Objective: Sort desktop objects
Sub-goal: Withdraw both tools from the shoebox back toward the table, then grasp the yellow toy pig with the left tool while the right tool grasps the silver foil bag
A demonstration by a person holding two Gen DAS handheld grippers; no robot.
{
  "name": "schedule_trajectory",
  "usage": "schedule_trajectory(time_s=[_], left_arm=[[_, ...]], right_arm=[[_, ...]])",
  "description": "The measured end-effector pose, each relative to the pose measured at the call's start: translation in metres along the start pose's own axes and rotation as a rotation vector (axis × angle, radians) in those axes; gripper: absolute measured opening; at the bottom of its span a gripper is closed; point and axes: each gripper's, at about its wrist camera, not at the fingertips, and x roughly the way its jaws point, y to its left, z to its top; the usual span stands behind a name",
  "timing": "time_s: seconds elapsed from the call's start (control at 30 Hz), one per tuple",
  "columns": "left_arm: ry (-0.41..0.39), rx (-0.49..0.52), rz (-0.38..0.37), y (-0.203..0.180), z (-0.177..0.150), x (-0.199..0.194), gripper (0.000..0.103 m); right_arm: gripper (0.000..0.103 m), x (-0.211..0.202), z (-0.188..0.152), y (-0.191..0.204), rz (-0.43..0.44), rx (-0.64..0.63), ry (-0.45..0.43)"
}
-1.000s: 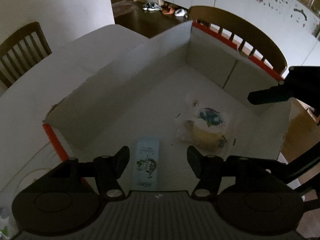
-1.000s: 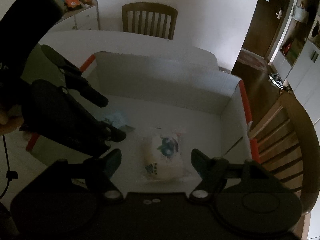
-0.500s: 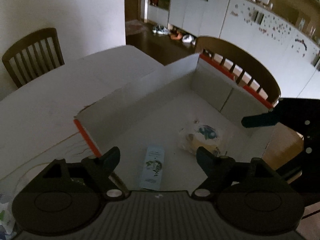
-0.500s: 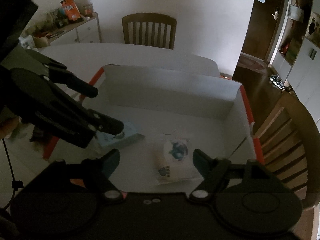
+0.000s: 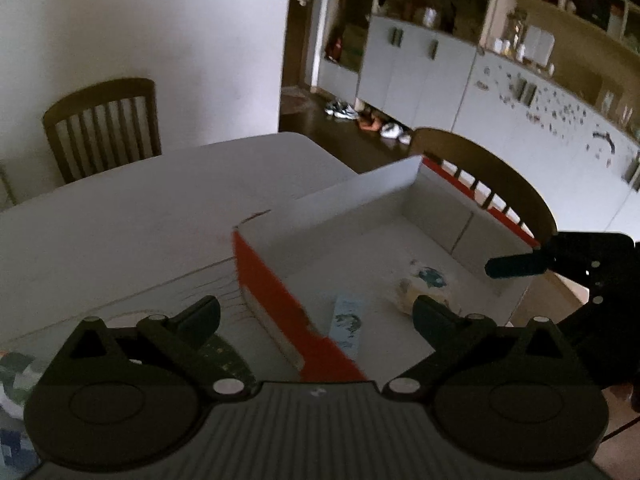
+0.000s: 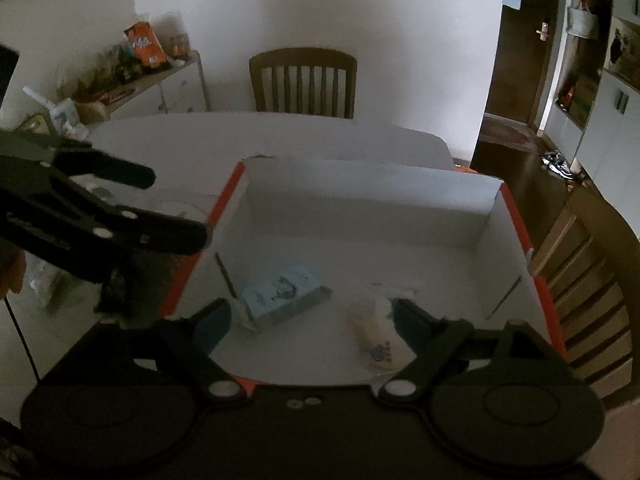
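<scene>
Both sets of fingers spread wide, empty. Inside the white cardboard box: light, rigid blue carton, best pinched across narrow sides; soft crinkly tissue pack, probably slippery, best squeezed mid-body.

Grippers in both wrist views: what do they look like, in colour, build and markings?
Both are matte black. The left gripper and the right gripper each have two tapered fingers on triangular links with silver pivot bolts, round discs behind them, and a ribbed grey or black body.
</scene>
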Motion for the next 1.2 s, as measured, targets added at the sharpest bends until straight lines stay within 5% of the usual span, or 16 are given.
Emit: schedule_trajectory(time_s=[0.63,1.2], left_arm=[[-0.034,-0.013,0.038,0.057,-0.048,-0.048,0.103],[-0.057,-0.099,0.152,0.144,-0.091,-0.096,0.103]], right_arm=[[0.089,-0.005,0.008,0.074,-0.068,0.058,-0.088],[0.089,0.015,0.022,0.155,-0.061,0.052,-0.098]])
